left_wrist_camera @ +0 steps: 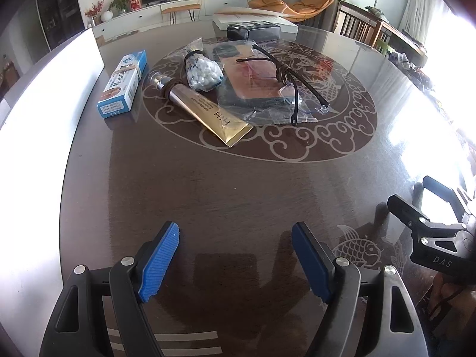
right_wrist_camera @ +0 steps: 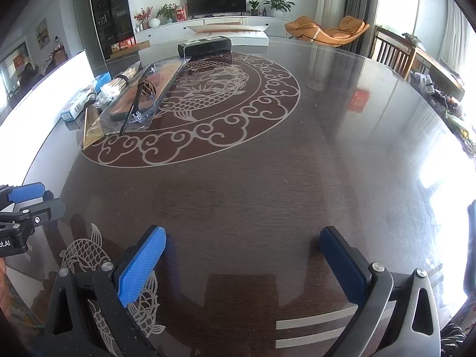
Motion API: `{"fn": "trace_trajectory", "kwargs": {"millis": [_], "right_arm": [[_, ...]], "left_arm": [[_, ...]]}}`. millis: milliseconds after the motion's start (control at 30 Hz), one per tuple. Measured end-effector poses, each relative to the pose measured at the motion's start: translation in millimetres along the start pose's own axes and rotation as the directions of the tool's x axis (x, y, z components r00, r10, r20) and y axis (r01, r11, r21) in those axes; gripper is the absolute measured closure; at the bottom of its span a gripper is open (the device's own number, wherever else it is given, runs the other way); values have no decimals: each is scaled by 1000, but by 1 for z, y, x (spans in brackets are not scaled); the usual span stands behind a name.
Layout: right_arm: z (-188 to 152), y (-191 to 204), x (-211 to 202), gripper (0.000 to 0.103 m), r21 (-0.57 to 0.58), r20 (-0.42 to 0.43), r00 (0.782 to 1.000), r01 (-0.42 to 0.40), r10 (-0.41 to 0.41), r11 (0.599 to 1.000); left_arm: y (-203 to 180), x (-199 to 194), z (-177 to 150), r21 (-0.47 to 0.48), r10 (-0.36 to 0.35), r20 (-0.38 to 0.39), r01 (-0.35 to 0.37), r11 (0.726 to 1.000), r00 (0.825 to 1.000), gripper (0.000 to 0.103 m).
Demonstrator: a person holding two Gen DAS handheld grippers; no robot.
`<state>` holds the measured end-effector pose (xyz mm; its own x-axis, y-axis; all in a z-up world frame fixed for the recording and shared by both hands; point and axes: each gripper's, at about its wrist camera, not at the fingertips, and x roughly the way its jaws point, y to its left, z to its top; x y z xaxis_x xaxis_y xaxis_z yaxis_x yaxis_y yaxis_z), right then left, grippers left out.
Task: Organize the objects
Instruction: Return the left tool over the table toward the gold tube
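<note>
Nearest to us, our left claw (left_wrist_camera: 235,255) hangs over the dark, glossy wood-grain tabletop (left_wrist_camera: 238,184) with its blue ribbed pads (left_wrist_camera: 159,263) spread apart and nothing between them. Our right claw (right_wrist_camera: 242,264) stands beside it, its jaws wider still, also empty, above a pale fish motif (right_wrist_camera: 89,255) inlaid near the table's edge.

Well ahead of both claws, on the round cloud-and-dragon medallion (left_wrist_camera: 297,136), lies the cluster of things to sort. From the left claw's view it sits straight ahead and slightly left; from the right claw's view it lies far off to the left. Closest is a gold squeeze tube (left_wrist_camera: 208,110) with a silver cap, a dark band looped around its neck. Left of it lies a blue-and-white carton (left_wrist_camera: 123,84). Touching the tube's far side is a clear bag of white cotton balls (left_wrist_camera: 203,73). To the right, a clear plastic sleeve holding a flat dark-edged item (left_wrist_camera: 255,80) carries a black knotted cord (left_wrist_camera: 285,74) across it.

Farther back stands a black rectangular box (left_wrist_camera: 253,31), and behind it a white flat box (left_wrist_camera: 255,19).
</note>
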<state>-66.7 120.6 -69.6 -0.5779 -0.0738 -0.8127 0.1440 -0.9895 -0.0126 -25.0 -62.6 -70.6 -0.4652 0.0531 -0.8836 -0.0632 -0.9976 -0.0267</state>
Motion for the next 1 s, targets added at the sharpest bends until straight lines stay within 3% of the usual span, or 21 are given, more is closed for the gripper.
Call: {"fn": "trace_trajectory", "kwargs": {"millis": [167,333,533,767,1000], "right_arm": [[-1,0,-1,0,-1,6,1000,0,0,1000],[-1,0,-1,0,-1,8,1000,0,0,1000],[-1,0,-1,0,-1,9,1000,0,0,1000],[-2,-1,-2,0,-1,15,1000,2,-2,1000],[-2,-1,-3,0,-2,20,1000,2,-2,1000]], "left_arm": [[-4,3,-1,17,21,-13,-21,1000,1000,15],[1,3,-1,8,28,-17,-28,1000,999,14],[34,0,9,-145,-42,-16,39,989,999,14],[62,-7,67,-230,21,104,3,973,994,14],[65,23,107,-217,95,94,-73,973,991,14]]}}
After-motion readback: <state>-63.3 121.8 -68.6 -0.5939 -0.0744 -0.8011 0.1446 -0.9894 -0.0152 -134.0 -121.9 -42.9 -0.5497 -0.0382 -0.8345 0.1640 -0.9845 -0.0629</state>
